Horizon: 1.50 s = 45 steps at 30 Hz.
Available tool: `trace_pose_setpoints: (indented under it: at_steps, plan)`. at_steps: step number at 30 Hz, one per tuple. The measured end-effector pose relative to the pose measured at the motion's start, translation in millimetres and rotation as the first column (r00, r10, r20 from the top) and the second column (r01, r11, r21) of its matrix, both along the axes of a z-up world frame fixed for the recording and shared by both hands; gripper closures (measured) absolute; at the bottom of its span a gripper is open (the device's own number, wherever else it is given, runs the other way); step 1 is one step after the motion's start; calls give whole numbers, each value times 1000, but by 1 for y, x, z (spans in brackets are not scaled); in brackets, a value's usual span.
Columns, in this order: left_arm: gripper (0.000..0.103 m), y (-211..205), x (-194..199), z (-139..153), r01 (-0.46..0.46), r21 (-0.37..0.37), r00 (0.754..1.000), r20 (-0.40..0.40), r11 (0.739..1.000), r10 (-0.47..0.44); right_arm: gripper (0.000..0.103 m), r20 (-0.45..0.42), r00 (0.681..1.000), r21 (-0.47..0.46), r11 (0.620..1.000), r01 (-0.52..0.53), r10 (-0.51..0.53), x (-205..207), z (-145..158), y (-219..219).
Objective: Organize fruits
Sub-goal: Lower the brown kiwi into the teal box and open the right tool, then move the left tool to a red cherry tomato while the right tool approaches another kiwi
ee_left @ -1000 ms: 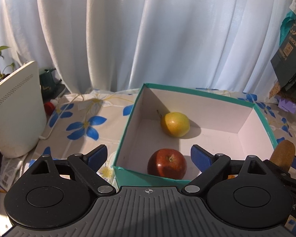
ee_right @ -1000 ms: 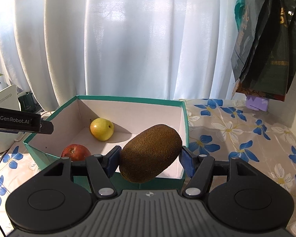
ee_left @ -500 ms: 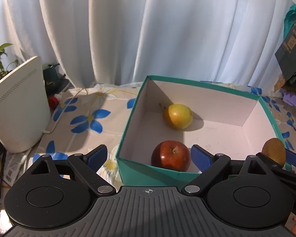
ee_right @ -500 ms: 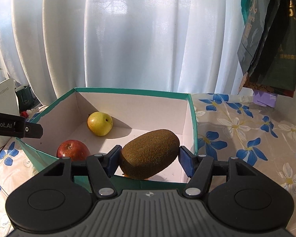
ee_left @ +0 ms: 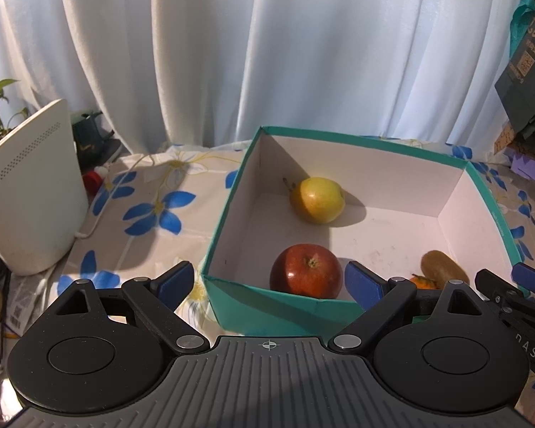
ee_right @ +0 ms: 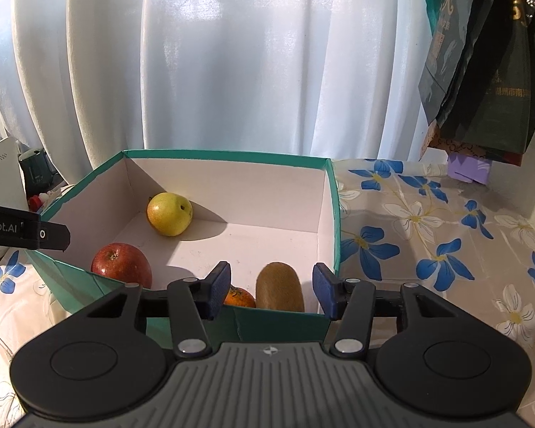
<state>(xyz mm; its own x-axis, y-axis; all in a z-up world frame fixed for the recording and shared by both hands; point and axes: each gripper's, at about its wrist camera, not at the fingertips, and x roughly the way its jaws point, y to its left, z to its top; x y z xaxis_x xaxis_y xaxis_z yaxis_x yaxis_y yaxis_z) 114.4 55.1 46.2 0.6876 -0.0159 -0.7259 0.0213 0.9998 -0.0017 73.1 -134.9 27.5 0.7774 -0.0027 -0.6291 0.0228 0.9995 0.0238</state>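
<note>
Inside the box (ee_right: pixel 333 214), the kiwi (ee_right: pixel 280 287) lies beside an orange (ee_right: pixel 239 296), between the right tool's (ee_right: pixel 271 289) wide jaws. Lifting straight up should avoid nudging it. Left tool (ee_left: pixel 269 280) hovers wide, empty, near the apple (ee_left: pixel 306 271).

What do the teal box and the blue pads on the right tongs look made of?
Teal open-topped box: likely cardboard, matte teal outside, plain white inside, with thin walls and creased corners. Blue pads on the right tongs: seemingly rubber or textured plastic, matte with a fine grain; which one is unclear.
</note>
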Motion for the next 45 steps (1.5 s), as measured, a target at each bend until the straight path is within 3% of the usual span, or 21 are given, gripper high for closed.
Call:
trace_pose_setpoints:
  at_steps: [4, 7, 12, 22, 33, 37, 45]
  plan:
    - [8, -4, -6, 0, 21, 9, 1000, -1, 1000, -21, 45, 18, 1000, 7, 1000, -7, 7, -11, 9, 0]
    - [8, -6, -12, -1, 38, 10, 999, -3, 999, -38, 22, 38, 999, -4, 1000, 2, -2, -22, 17, 0]
    - [8, -8, -23, -4, 61, 16, 998, -13, 998, -61, 16, 60, 998, -1, 1000, 19, -19, -42, 29, -5]
    - [8, -9, -67, -18, 151, 6, 988, -32, 988, -151, 14, 40, 997, 37, 997, 70, -71, -72, 32, -13]
    - [19, 0, -99, -53, 193, -1, 974, -124, 981, -191, 14, 29, 998, 34, 998, 60, -61, -96, 35, -3]
    - [27, -1, -103, -66, 198, -4, 965, -177, 980, -196, 14, 18, 998, 37, 997, 60, -61, -101, 34, -3]
    - [37, -6, -111, -73, 228, -46, 954, -191, 973, -233, 14, 0, 998, 48, 997, 61, -61, -106, 29, -7]
